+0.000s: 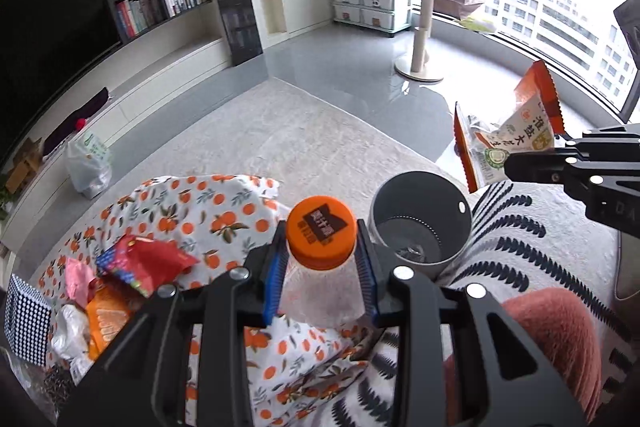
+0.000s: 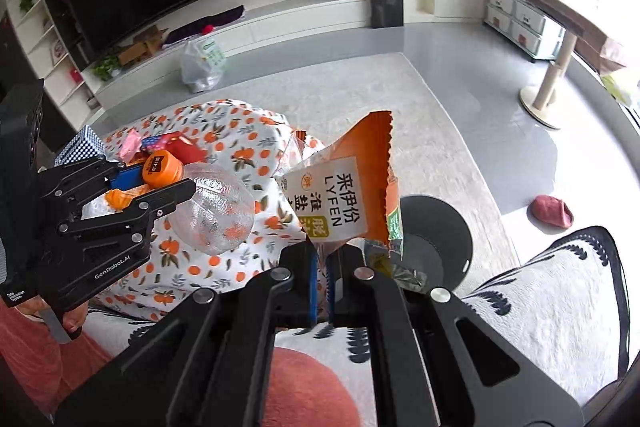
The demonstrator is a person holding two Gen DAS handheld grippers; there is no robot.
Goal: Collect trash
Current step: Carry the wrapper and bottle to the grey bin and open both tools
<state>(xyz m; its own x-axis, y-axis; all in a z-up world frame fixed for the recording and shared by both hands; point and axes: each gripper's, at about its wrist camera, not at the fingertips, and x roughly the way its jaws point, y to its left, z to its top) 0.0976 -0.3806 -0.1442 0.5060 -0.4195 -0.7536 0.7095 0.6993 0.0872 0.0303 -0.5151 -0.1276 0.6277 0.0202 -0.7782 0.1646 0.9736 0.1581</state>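
Note:
My left gripper (image 1: 320, 259) is shut on a clear plastic bottle (image 1: 316, 295) with an orange cap (image 1: 320, 233), held just left of a grey trash bin (image 1: 420, 223). In the right wrist view the same bottle (image 2: 212, 211) sits in the left gripper (image 2: 168, 183). My right gripper (image 2: 322, 267) is shut on an orange and white snack bag (image 2: 348, 195), held above the bin (image 2: 436, 239). The bag also shows in the left wrist view (image 1: 516, 139), above and right of the bin.
More wrappers (image 1: 136, 263) and crumpled trash lie on the orange-print cloth (image 1: 208, 211) at the left. A striped white cushion (image 1: 540, 227) lies right of the bin. A plastic bag (image 1: 88, 163) sits on the floor by the TV unit. A cat tree (image 1: 420, 27) stands by the window.

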